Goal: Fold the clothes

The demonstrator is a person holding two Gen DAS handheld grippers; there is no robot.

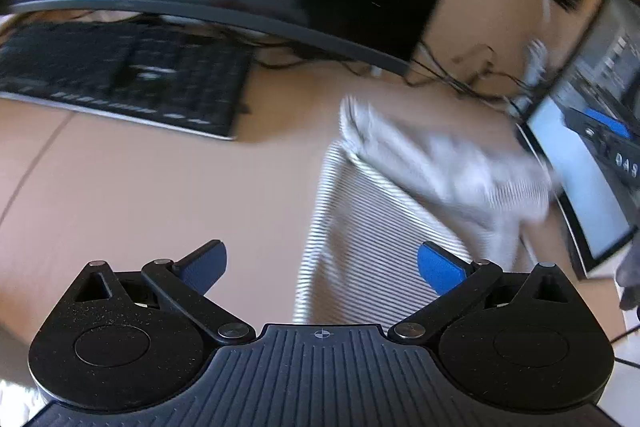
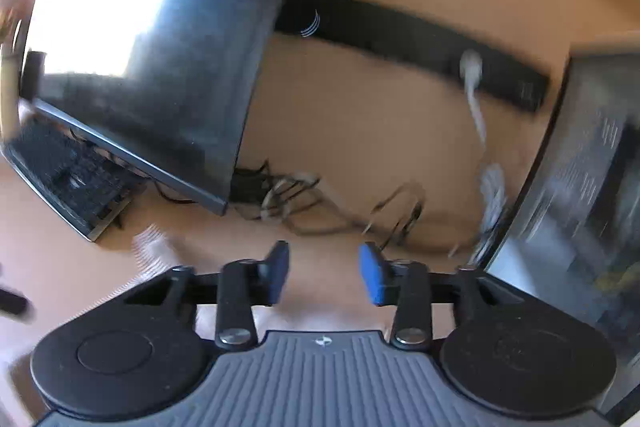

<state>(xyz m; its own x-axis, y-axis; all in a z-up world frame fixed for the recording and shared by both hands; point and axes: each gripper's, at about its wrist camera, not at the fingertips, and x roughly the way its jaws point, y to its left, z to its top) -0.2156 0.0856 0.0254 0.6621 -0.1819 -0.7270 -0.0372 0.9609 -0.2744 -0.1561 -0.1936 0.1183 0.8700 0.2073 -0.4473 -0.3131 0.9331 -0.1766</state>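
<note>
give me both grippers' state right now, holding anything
Left gripper: open, empty, above the striped garment.
Right gripper: open, empty, over the desk.

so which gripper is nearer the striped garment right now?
Left. The left gripper hangs open over the striped garment, one pad above it. The right gripper is open over bare desk; cloth shows only at its left.

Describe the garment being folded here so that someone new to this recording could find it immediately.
Start at the tan desk in the left wrist view, with the black keyboard at its back left. Right of the keyboard, ahead of the open left tongs, lies the striped garment, its upper part turned over. It is the only cloth there: fine grey-and-white stripes amid dark screens and cables.
</note>
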